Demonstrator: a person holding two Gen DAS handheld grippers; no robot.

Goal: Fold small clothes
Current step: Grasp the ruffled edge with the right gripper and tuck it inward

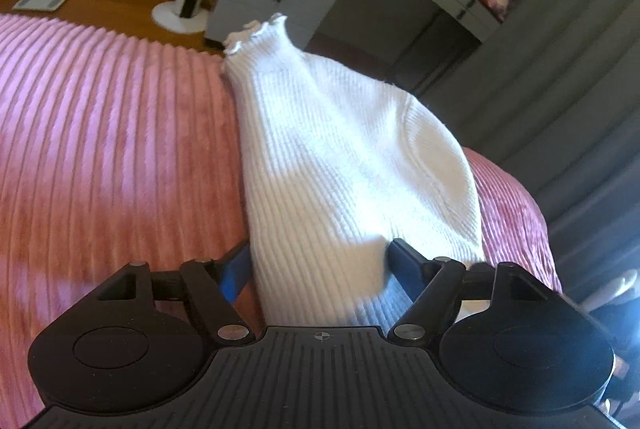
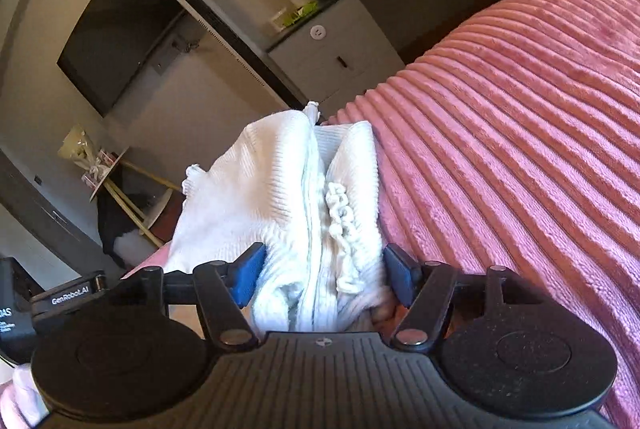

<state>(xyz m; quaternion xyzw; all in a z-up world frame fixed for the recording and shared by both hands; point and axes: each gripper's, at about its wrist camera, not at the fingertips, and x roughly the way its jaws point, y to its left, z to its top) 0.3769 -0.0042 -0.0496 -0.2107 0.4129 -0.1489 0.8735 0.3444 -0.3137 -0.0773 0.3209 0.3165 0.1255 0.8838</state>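
As the white knit garment [image 1: 352,165] lies on the pink bed [image 1: 100,149], it looks soft, light and floppy. Both the left claw [image 1: 320,257] and the right claw [image 2: 324,269] stand open around its near edge, best gripped there at the hem.

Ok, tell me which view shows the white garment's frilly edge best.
The right wrist view: the white garment sits bunched between the right gripper's open fingers, its frilly edge close and sharp. The left wrist view shows only a small ruffled hem at the far end, on the pink blanket.
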